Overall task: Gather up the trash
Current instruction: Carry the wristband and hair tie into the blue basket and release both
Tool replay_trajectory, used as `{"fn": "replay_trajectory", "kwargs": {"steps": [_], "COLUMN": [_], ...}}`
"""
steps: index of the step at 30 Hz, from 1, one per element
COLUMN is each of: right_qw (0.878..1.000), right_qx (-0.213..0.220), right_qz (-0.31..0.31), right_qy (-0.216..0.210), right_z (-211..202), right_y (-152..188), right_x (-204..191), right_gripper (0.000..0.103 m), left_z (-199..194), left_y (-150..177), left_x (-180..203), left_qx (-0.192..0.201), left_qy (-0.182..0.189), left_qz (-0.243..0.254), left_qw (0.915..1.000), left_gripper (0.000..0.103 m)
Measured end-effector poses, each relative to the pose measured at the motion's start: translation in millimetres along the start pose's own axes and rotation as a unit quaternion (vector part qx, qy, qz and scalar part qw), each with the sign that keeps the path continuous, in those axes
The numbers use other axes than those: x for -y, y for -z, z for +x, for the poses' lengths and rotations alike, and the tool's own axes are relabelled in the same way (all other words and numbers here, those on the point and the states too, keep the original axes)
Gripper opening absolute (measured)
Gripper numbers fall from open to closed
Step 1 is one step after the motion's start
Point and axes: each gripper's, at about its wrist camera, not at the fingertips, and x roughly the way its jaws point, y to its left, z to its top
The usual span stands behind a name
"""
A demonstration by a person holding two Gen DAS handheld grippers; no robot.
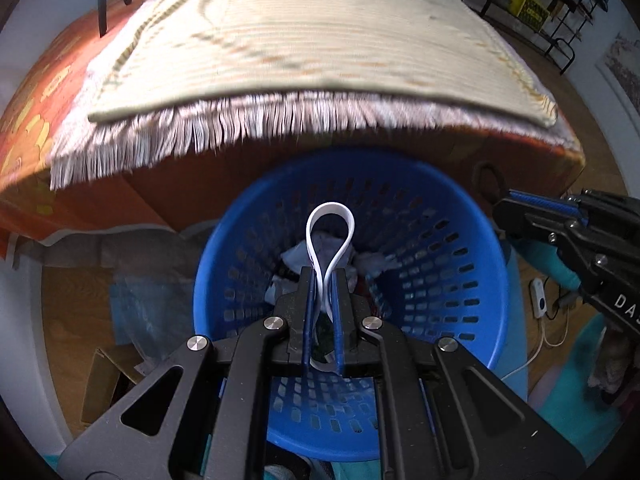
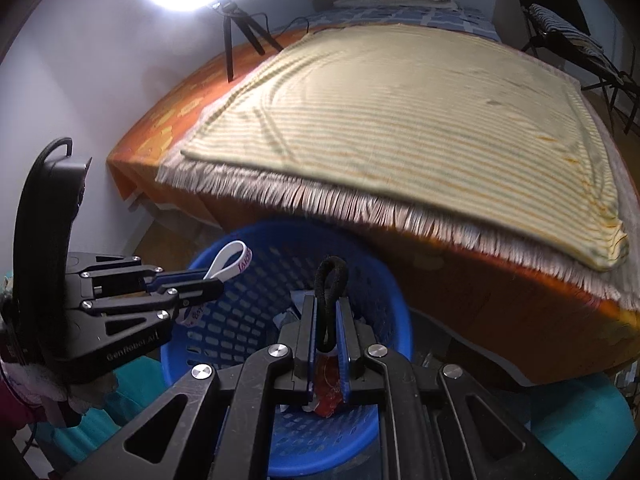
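Blue perforated plastic basket (image 1: 460, 240) sits directly below both loads.
Left gripper (image 1: 324, 276) pinches a white looped band (image 1: 330, 216) over its middle; right gripper (image 2: 327, 308) pinches a black elastic loop (image 2: 330, 276) over its near rim.

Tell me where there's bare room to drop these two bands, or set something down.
Striped mat on the bed: bare from fringe to far edge. Blue basket: its bottom is crowded with scraps, and the left claw with white band and right claw with black band hang over it.
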Motion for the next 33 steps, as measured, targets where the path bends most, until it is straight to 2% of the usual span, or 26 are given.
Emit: {"fn": "replay_trajectory", "kwargs": {"steps": [15, 19, 21, 22, 23, 28, 30, 33], "right_qw": [0.999, 0.999, 0.999, 0.999, 0.999, 0.999, 0.999, 0.999], "right_qx": [-0.034, -0.039, -0.041, -0.041, -0.042, -0.045, -0.046, -0.045], "right_qz": [-0.01, -0.009, -0.008, -0.007, -0.005, 0.003, 0.005, 0.008], "right_qy": [-0.001, 0.0, -0.001, -0.002, -0.003, -0.006, -0.007, -0.005], "right_z": [24, 28, 29, 30, 30, 31, 32, 32], "right_y": [14, 16, 16, 16, 16, 17, 16, 16], "right_x": [-9, -9, -8, -7, -7, -3, -3, -3], "right_gripper": [0.011, 0.015, 0.019, 0.02, 0.023, 0.033, 0.043, 0.055], "left_z": [24, 28, 31, 31, 31, 31, 33, 33], "left_y": [18, 19, 20, 20, 20, 19, 20, 21], "left_x": [-9, -12, -12, -13, -13, -16, -17, -18], "left_qx": [-0.033, -0.038, -0.042, -0.041, -0.038, -0.039, -0.041, -0.039], "left_qy": [-0.011, -0.016, -0.02, -0.021, -0.022, -0.024, -0.025, -0.027], "left_qz": [-0.008, -0.011, -0.013, -0.014, -0.016, -0.02, -0.022, -0.025], "left_qw": [0.9993, 0.9991, 0.9988, 0.9988, 0.9989, 0.9988, 0.9986, 0.9986], "left_gripper": [0.006, 0.007, 0.021, 0.036, 0.042, 0.043, 0.044, 0.052]}}
